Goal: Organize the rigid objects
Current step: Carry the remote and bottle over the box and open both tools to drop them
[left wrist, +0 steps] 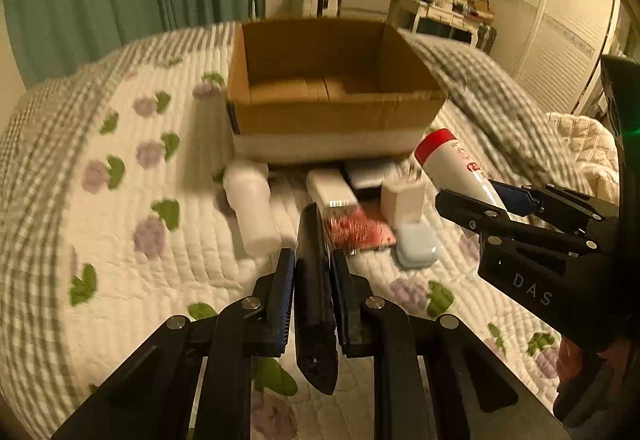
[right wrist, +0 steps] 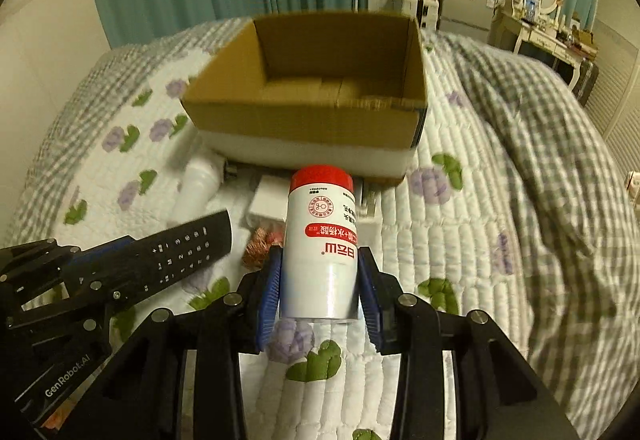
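An open, empty cardboard box (left wrist: 332, 116) (right wrist: 312, 120) stands on the bed ahead of both grippers. My left gripper (left wrist: 312, 264) is shut on a black remote control (left wrist: 314, 304), held edge-up above the quilt; the remote also shows in the right wrist view (right wrist: 180, 252). My right gripper (right wrist: 320, 260) is shut on a white bottle with a red cap (right wrist: 322, 240), lifted above the quilt; the bottle shows in the left wrist view (left wrist: 452, 164). Both held things are short of the box.
In front of the box lie a white bottle (left wrist: 252, 208), a white box (left wrist: 330, 190), a white charger plug (left wrist: 402, 198), a red shiny packet (left wrist: 356, 230) and a pale blue case (left wrist: 416, 250). A grey checked blanket (right wrist: 540, 144) is bunched at right.
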The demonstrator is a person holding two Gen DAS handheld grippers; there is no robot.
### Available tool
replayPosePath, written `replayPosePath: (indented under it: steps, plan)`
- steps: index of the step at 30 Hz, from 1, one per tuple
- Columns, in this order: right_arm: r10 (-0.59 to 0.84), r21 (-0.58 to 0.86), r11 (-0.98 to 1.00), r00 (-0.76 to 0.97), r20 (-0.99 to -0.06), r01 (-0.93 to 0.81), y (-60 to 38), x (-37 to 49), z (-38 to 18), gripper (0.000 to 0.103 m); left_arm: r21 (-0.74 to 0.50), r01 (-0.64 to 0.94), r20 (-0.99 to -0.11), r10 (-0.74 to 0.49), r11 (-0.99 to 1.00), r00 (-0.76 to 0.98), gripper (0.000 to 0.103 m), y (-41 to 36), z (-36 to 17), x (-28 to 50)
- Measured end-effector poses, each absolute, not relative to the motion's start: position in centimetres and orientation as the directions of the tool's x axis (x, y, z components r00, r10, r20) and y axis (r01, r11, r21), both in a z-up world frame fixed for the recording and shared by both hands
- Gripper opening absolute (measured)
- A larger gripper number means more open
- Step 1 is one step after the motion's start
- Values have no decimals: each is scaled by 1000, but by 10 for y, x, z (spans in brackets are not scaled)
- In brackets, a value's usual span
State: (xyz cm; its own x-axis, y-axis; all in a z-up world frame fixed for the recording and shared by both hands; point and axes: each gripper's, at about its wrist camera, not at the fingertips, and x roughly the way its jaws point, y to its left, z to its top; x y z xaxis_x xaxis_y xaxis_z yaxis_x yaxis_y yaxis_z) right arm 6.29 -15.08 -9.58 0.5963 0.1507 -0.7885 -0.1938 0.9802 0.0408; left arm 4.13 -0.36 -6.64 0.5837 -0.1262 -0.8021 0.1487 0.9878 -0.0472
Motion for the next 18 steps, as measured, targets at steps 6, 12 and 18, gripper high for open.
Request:
replayPosePath:
  steps: [6, 12, 18]
  plan:
    - [155, 32, 980, 660, -735, -194, -152, 63, -57, 36, -23, 149, -745, -116, 989, 657, 18, -5, -21, 49]
    - [167, 30, 979, 717, -677, -200, -155, 83, -19, 36, 3, 154, -682, -110, 988, 723, 18, -9, 22, 76]
    - [187, 44, 977, 750, -634, -207, -155, 125, 5, 36, 35, 149, -640, -93, 988, 763, 18, -14, 49, 119]
